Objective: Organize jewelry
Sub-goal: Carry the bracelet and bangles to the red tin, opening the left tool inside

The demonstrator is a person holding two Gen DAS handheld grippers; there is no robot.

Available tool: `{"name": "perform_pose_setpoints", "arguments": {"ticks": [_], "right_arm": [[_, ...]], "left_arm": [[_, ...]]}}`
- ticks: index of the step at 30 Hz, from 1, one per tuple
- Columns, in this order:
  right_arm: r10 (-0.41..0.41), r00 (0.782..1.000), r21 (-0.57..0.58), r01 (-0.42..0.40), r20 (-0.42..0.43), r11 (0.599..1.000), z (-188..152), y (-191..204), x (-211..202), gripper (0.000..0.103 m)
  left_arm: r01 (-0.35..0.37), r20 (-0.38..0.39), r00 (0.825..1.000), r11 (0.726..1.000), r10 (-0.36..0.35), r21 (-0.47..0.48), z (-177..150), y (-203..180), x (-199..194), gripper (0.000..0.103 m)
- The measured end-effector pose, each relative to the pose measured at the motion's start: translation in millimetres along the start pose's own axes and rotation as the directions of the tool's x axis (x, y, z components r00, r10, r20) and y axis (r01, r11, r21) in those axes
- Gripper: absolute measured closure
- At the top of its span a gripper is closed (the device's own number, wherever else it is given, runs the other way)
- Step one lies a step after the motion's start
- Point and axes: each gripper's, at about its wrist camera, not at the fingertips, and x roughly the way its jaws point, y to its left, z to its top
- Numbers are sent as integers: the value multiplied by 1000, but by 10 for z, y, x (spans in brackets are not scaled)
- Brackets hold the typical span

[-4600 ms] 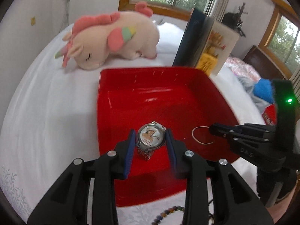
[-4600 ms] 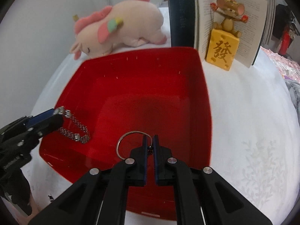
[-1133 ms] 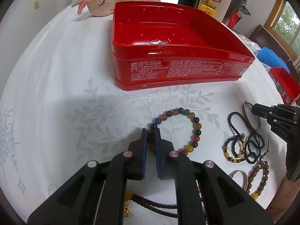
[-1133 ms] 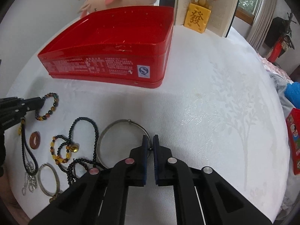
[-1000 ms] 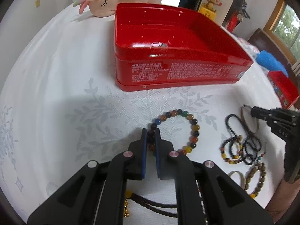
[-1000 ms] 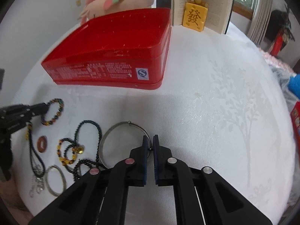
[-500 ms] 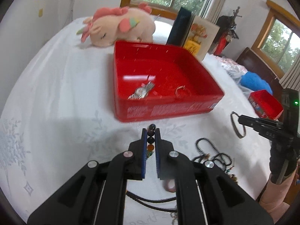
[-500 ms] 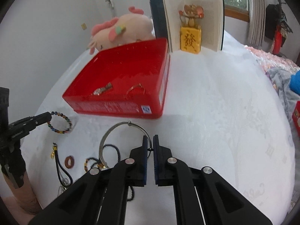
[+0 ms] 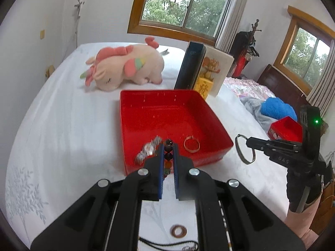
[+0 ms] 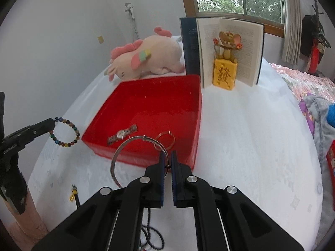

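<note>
Left claw [image 9: 168, 149] grips one bead bracelet [image 10: 65, 131], right claw [image 10: 166, 159] one bangle [image 10: 134, 156].

A pink plush unicorn [image 9: 125, 67] was seen lying on its side on the white patterned cloth [image 9: 62, 125]. Just beside it an open book [image 10: 228, 50] was stood upright, and a yellow block topped by a mouse figurine [image 10: 226, 67] was placed against its pages. A blue bundle [image 9: 276, 108] and a small red box [image 9: 284, 128] were seen off to one side, well apart from the plush. Two wood-framed windows [image 9: 186, 6] were set in the walls, with green trees seen through them.
</note>
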Motion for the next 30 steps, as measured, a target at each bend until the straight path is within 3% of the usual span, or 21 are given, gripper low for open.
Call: {"name": "perform_pose_setpoints", "arguments": {"ticks": [4, 12, 20, 30], "right_arm": [[-12, 1000, 6, 12, -2, 1000, 165, 46, 109, 98], [-97, 994, 18, 98, -51, 995, 469, 82, 590, 98], [-167, 977, 4, 169, -132, 986, 510, 96, 1146, 98], [-207, 963, 0, 210, -173, 978, 540, 58, 1496, 98]], "left_arm": [[-3, -1, 1000, 1000, 3, -7, 163, 0, 109, 97], [-97, -55, 994, 995, 96, -23, 361, 111, 672, 97], [-134, -165, 978, 990, 128, -29, 311, 292, 1282, 97], [-171, -197, 967, 985, 161, -31, 337, 454, 1575, 97]]}}
